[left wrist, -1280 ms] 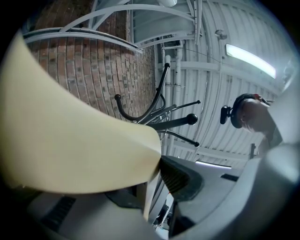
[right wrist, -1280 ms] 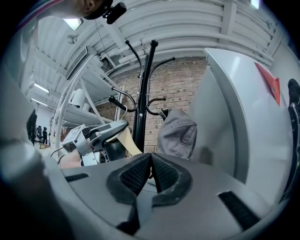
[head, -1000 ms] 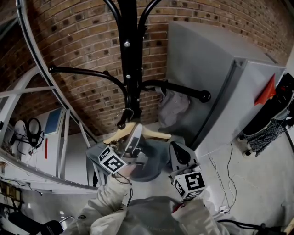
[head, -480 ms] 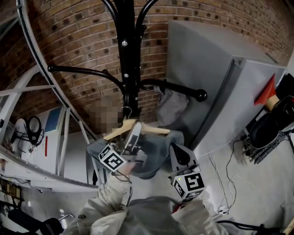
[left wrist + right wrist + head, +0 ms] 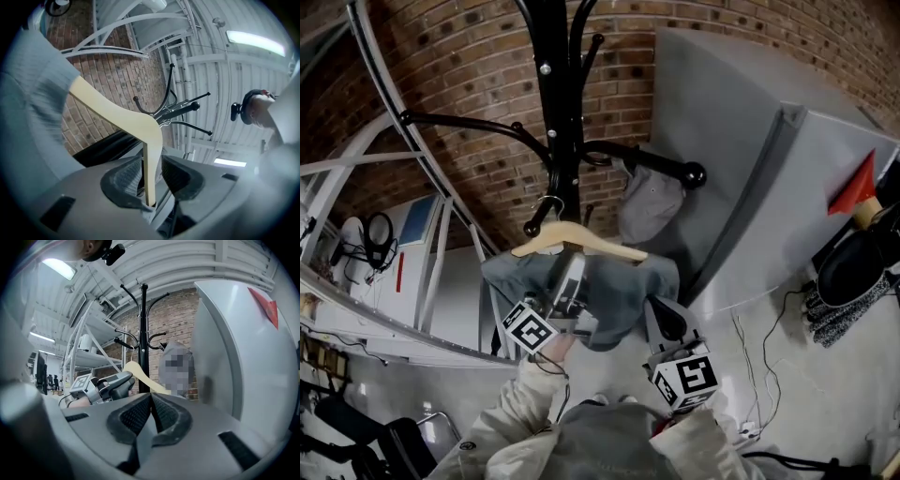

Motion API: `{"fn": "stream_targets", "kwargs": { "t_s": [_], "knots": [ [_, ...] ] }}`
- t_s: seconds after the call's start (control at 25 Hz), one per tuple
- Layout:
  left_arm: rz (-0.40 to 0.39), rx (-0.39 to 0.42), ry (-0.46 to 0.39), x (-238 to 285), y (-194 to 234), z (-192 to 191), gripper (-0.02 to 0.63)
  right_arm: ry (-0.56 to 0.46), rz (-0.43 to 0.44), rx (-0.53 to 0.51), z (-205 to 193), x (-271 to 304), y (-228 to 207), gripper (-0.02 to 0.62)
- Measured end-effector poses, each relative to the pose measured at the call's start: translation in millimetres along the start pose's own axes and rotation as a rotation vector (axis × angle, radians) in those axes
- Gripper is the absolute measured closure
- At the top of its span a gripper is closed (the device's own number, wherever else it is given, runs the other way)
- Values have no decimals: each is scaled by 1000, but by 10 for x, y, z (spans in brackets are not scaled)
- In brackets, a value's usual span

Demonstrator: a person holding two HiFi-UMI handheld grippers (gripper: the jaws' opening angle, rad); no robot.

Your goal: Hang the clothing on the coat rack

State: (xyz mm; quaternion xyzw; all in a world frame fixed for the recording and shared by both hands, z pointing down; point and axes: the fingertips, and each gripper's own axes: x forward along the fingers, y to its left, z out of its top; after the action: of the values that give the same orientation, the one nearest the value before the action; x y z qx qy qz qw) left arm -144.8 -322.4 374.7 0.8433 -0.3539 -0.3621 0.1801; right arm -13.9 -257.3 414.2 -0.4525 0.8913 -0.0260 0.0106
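The black coat rack (image 5: 555, 112) runs off the top edge of the head view, its crown unseen. Its foot is lost behind the grey garment (image 5: 623, 286) draped over a wooden hanger (image 5: 581, 242). The hanger's wire hook (image 5: 546, 204) is too thin to show whether it sits on a peg. At the left of the left gripper view the garment is a blur, cut by the frame. A second grey cloth (image 5: 649, 202) is partly covered by the rack's right arm (image 5: 647, 157).
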Motion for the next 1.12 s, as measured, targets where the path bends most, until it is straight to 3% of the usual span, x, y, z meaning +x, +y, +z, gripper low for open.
{"fn": "stream_targets", "kwargs": {
  "t_s": [0.16,0.4,0.64,1.12],
  "knots": [
    [66,74,35,-272,-83,-148,474,17,43,22,-117,-101,69,571],
    [165,271,122,-683,-308,-265,510,22,89,45,-166,-250,313,571],
    [196,464,216,-1102,-616,-256,574,9,92,59,-165,-370,679,571],
    [259,605,328,-2115,-909,-158,598,23,78,59,-254,-661,1539,571]
  ]
}}
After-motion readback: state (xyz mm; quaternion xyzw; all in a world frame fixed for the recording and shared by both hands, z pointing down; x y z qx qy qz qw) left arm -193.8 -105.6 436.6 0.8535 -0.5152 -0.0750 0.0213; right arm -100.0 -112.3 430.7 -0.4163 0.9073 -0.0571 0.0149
